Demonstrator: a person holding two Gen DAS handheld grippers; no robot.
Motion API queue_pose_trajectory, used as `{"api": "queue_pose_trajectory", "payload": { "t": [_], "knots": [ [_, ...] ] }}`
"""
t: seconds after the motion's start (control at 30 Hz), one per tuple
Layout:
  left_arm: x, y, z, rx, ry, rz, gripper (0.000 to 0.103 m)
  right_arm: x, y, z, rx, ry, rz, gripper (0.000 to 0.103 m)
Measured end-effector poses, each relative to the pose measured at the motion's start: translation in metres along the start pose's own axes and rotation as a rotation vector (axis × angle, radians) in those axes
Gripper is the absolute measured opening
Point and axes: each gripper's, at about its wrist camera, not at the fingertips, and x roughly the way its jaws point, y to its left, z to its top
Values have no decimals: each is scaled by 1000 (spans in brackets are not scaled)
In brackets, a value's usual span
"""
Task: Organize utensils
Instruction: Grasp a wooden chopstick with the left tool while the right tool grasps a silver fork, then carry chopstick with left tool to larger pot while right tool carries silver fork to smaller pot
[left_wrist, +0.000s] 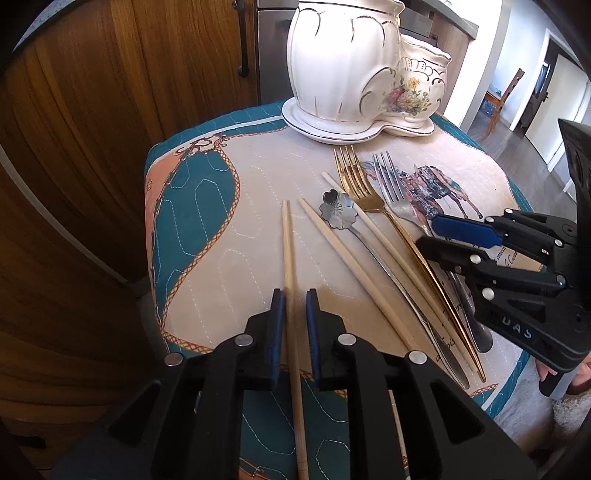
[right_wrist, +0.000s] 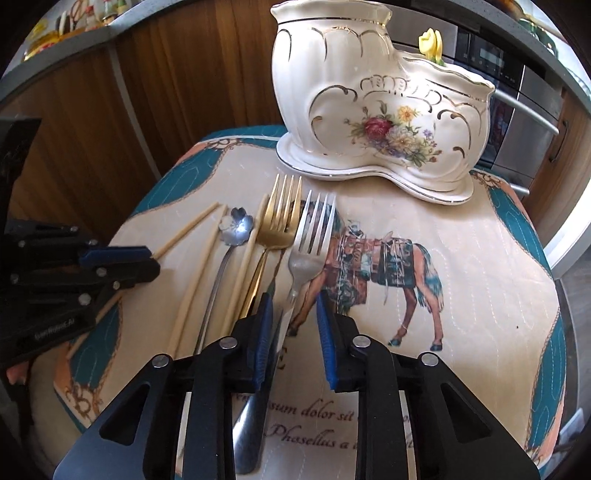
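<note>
Left gripper (left_wrist: 295, 295) loose around one chopstick (left_wrist: 290, 258), pads apart; right gripper (right_wrist: 293, 299) straddling silver fork (right_wrist: 308, 243) handle, unpinched, presumably for ceramic holder (right_wrist: 369, 110).

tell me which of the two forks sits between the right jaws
The silver fork: its handle runs down between the right gripper jaws. The gold fork lies just to its left in the right wrist view, outside the jaws.
</note>
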Motion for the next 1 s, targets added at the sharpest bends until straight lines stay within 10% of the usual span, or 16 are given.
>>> {"api": "queue_pose_trajectory", "payload": {
  "t": [0.77, 1.0],
  "knots": [
    [-3, 6, -6, -51, -80, 51, 5, -27, -20, -10, 94, -156, 39, 6],
    [-34, 15, 0, -87, -220, 56, 5, -57, -25, -9, 100, -286, 24, 6]
  ]
}}
